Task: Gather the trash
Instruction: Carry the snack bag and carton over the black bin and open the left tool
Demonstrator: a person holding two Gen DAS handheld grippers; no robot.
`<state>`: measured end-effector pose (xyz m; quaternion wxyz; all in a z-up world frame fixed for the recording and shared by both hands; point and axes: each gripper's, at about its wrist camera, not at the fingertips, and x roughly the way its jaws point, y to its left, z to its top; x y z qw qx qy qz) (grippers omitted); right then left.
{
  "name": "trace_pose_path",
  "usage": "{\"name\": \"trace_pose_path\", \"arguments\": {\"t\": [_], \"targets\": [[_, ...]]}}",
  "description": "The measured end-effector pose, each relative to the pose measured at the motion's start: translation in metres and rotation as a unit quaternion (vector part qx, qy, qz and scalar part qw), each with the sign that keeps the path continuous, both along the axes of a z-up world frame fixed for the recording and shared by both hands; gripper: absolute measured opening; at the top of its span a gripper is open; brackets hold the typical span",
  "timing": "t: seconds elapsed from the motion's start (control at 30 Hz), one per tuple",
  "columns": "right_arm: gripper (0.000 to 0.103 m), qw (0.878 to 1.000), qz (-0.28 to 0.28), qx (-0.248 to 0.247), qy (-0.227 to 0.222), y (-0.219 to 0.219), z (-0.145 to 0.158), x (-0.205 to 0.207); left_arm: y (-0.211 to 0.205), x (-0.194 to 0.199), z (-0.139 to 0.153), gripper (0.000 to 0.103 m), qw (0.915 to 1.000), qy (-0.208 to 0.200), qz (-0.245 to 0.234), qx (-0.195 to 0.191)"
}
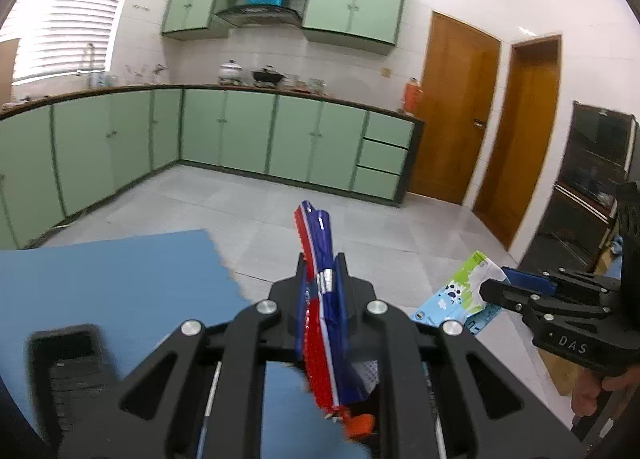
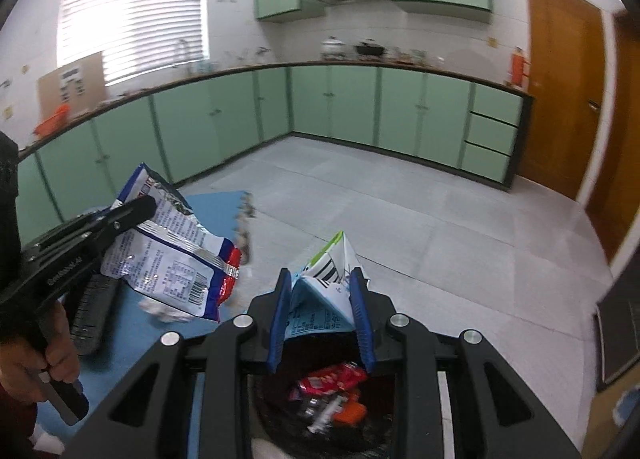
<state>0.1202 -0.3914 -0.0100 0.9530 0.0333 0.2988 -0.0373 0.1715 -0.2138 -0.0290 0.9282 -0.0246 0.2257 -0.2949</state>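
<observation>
With the left claw (image 1: 322,275) clamped on a snack wrapper (image 1: 318,299) and the right claw (image 2: 322,299) clamped on a milk carton (image 2: 326,291) above the bin (image 2: 320,411), either could be dropped beside it if released off-centre.

Between the left gripper's (image 1: 322,267) matt black plastic jaws we see a snack wrapper (image 1: 316,299) of glossy red-and-blue foil, crinkled, its silver seam shining. The carton (image 2: 324,291) pinched between the right gripper's (image 2: 322,279) ribbed blue pads looks like smooth printed card, creased. Round polished metal bolts sit behind both pairs of jaws. Below the right jaws, shiny wrappers lie in a black bin (image 2: 280,391). Ahead of the jaws we see a matt grey tiled floor (image 1: 360,227), satin green cabinets (image 1: 248,131) and varnished wooden doors (image 1: 452,107).
</observation>
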Motion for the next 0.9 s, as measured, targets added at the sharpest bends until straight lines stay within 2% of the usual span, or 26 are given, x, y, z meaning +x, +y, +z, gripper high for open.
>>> {"name": "trace_pose_path", "arguments": {"t": [0.23, 0.53, 0.73, 0.83, 0.9], "targets": [[0.029, 0.999, -0.052, 0.008, 0.014, -0.06, -0.02, -0.015, -0.056, -0.001, -0.026, 0.011, 0.9992, 0.016, -0.029, 0.022], [0.03, 0.997, -0.067, 0.021, 0.034, -0.09, -0.048, -0.016, -0.092, 0.019, -0.055, 0.013, 0.996, 0.051, -0.047, 0.057], [0.029, 0.996, -0.068, 0.032, 0.044, -0.097, -0.062, -0.012, -0.096, 0.026, -0.066, 0.022, 0.994, 0.068, -0.048, 0.071], [0.029, 0.996, -0.067, 0.034, 0.049, -0.097, -0.067, -0.009, -0.093, 0.028, -0.068, 0.031, 0.9937, 0.073, -0.048, 0.07], [0.029, 0.996, -0.066, 0.033, 0.051, -0.098, -0.068, -0.005, -0.091, 0.028, -0.068, 0.043, 0.9938, 0.076, -0.049, 0.066]]}}
